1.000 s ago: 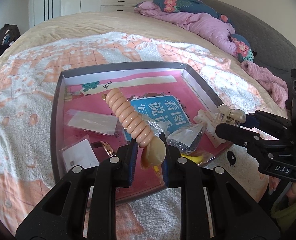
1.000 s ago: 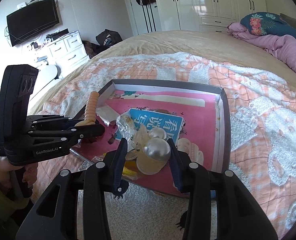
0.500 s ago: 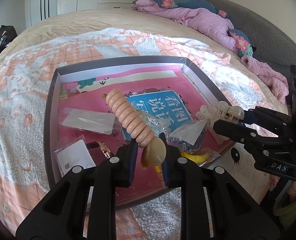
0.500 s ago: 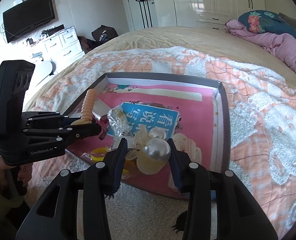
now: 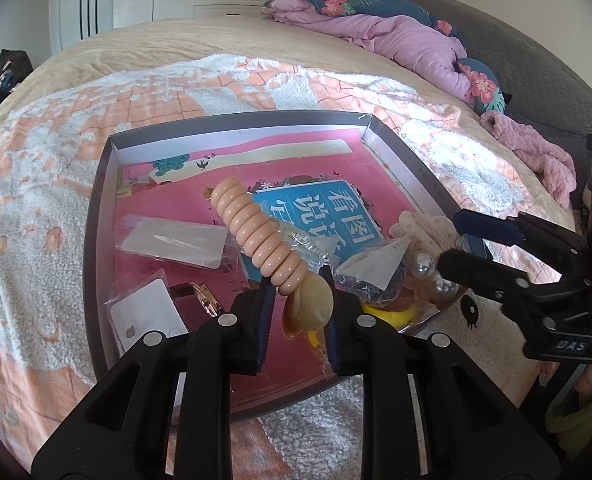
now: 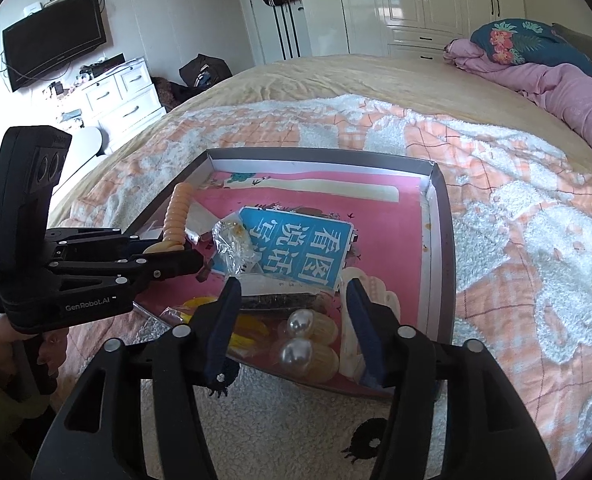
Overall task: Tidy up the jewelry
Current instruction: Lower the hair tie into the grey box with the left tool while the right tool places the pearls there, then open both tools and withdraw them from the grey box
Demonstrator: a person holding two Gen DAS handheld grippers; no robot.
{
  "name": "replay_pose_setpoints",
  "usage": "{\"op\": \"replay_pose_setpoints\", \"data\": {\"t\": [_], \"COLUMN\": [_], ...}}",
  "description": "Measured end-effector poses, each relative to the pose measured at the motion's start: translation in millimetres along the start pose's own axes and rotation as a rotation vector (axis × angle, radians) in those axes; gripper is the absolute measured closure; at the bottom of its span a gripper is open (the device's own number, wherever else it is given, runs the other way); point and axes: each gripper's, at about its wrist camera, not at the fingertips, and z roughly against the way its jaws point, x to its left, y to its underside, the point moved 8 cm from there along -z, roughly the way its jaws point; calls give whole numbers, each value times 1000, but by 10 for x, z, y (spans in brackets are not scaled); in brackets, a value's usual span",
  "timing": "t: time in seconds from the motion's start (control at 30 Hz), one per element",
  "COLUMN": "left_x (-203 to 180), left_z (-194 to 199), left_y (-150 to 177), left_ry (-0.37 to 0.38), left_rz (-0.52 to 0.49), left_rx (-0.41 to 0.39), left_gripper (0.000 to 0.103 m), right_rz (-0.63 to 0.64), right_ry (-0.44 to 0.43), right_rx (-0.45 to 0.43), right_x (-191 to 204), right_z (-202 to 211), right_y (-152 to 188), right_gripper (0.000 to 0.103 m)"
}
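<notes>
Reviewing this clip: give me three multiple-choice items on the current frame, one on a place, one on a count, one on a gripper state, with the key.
1. Where does the pearl hair clip lie?
A. in the tray, near its front edge
B. on the blanket outside the tray
C. on the white dresser

2. How many large pearls show on that clip?
A. one
B. two
C. four

3. What is the left gripper doing?
A. open and empty
B. shut on the spiral hair clip
C. shut on a plastic bag

Key: 1 A, it rests on the pink tray floor below the right gripper; 2 B, two pearls side by side; 3 B, its fingers clamp the clip's beige end.
</notes>
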Motion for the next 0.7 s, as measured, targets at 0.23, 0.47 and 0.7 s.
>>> {"op": "replay_pose_setpoints", "data": {"t": [0.23,0.47,0.7], "left_x": [-18,-75,-123], "left_z": [43,351,850], "left_y": [-3,-50,-80], "left_ry": [-13,-27,-56], "left_rz": [-6,0,32], "left_rx": [-6,-61,-154], "left_gripper": [66,44,9], "right_rz": [-43,-82,-83], "right_ry": [11,16,20], "right_rx": [-37,-80,-138], "right_x": [-64,-80,-13], "right_z": [196,472,846], "right_y": [12,21,19], "right_gripper": [27,11,5]}}
